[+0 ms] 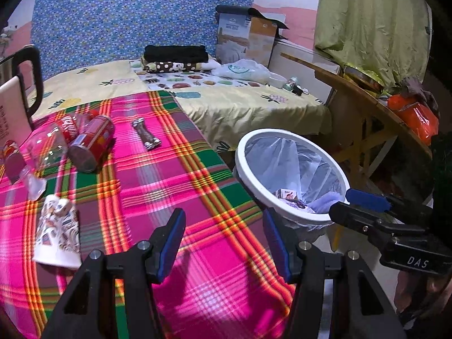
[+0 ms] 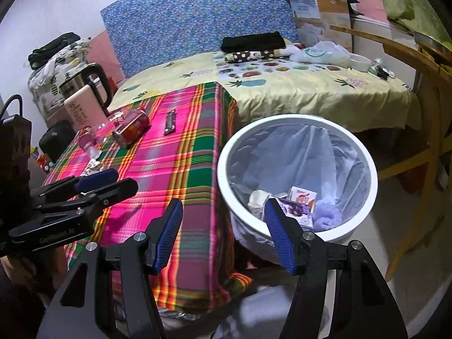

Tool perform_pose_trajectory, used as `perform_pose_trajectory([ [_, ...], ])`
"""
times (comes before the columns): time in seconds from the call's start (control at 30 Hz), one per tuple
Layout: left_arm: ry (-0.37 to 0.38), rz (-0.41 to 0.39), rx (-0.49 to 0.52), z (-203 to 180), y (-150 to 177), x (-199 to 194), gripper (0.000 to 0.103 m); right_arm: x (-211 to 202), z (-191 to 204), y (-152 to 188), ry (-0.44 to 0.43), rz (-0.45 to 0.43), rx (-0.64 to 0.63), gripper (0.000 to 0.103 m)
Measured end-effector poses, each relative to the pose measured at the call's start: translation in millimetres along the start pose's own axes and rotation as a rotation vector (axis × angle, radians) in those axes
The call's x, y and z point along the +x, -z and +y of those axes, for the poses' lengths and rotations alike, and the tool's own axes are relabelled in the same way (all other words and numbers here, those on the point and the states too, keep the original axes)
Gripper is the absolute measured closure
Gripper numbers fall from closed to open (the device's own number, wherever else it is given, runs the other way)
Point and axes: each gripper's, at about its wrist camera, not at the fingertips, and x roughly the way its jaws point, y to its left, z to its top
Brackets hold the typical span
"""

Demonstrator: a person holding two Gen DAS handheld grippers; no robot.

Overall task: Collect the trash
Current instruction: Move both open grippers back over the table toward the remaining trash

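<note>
Red can on its side, base toward camera, tools empty.

A steel kettle is seen behind the plaid cloth; folded black fabric and possibly a carton are placed farther back.

Left gripper, right gripper: agape

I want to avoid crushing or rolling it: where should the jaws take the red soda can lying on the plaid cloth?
Grip the red soda can across its round middle, coming from above with the left gripper. It lies on its side, so the curved wall is the part exposed.
</note>
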Motion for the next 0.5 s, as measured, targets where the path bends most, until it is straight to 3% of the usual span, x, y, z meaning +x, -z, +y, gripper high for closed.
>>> perform_pose_trajectory([
  [0.5, -0.064, -0.046, -0.054, 27, 26, -46, 0.044, -9, 42, 9, -0.028, -0.006, -0.08, 0.041],
])
